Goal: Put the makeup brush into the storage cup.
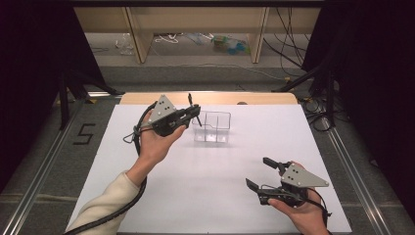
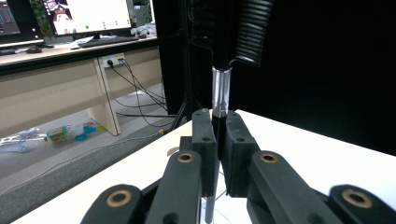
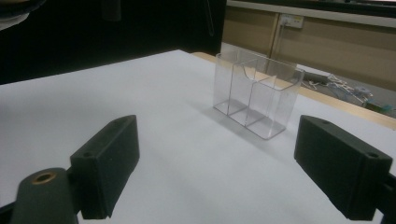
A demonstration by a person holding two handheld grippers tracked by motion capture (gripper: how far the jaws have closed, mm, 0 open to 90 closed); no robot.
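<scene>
A clear plastic organiser point(image 1: 211, 126) with several compartments stands on the white table point(image 1: 205, 196), toward the back. Just left of it my left gripper point(image 1: 195, 114) is held up in the air, shut on a slim black brush point(image 1: 191, 100). In the left gripper view the brush point(image 2: 221, 93) rises between the closed pads point(image 2: 204, 135), with a silver collar and a black ridged head above. My right gripper point(image 1: 260, 173) hovers near the front right with its jaws wide apart and nothing between them. In the right gripper view the organiser point(image 3: 254, 95) stands empty ahead of the right gripper point(image 3: 233, 163).
A wooden strip point(image 1: 147, 98) shows along the white sheet's far edge. Beyond are desk legs point(image 1: 139, 39), loose cables point(image 1: 288, 44) and litter on the floor. A "5" mark point(image 1: 84, 133) is on the floor at left. Black curtains flank both sides.
</scene>
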